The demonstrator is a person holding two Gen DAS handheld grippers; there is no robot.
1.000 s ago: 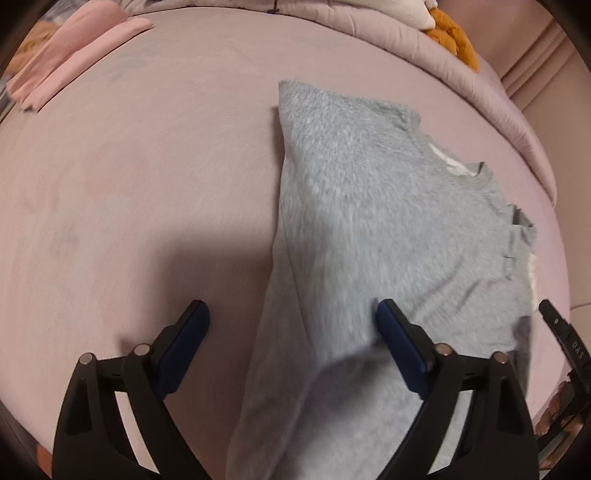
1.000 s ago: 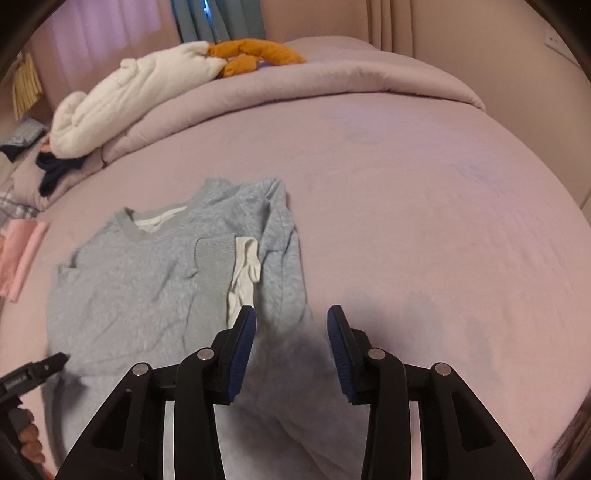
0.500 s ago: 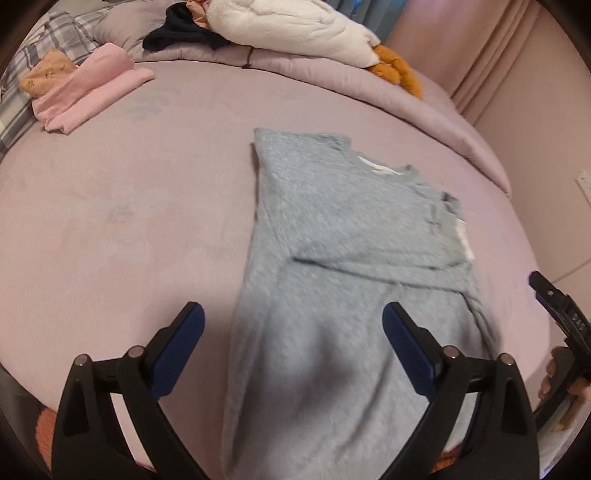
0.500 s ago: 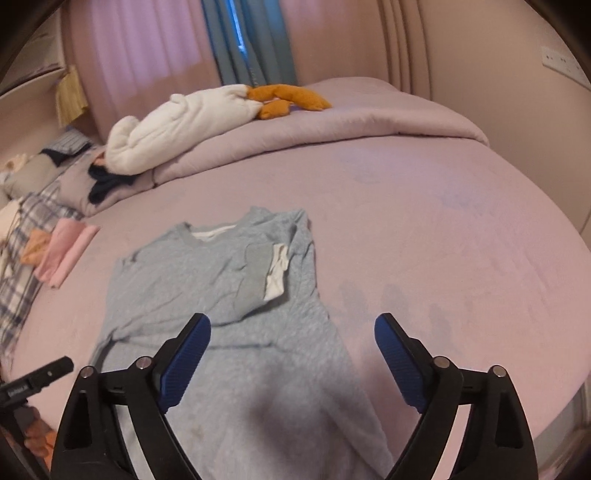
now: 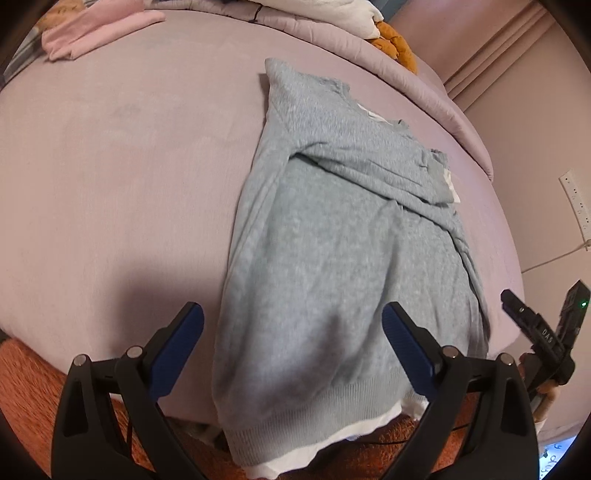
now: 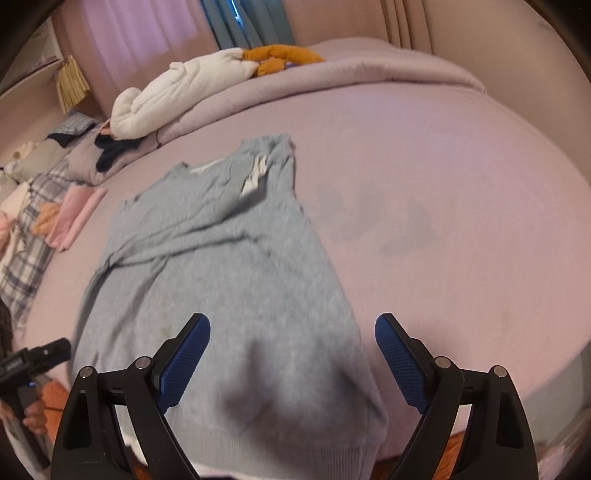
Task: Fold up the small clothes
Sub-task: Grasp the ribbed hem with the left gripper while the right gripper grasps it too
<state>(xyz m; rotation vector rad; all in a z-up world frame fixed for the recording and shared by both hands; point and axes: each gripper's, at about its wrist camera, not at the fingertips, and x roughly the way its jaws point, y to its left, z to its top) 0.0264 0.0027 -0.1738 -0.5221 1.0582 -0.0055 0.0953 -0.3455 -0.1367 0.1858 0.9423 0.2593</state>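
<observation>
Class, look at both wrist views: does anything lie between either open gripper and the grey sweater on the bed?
Nothing visible does. The left gripper and right gripper both hang open directly over the hem end of the grey sweater, with only air between.

Quantities: one grey sweater (image 5: pixel 332 236); one folded pink garment (image 5: pixel 96 33); one white plush toy (image 6: pixel 177 96); one orange plush toy (image 6: pixel 280 57); two grippers.

Grey sweater (image 6: pixel 229 280) between spread jaws
</observation>
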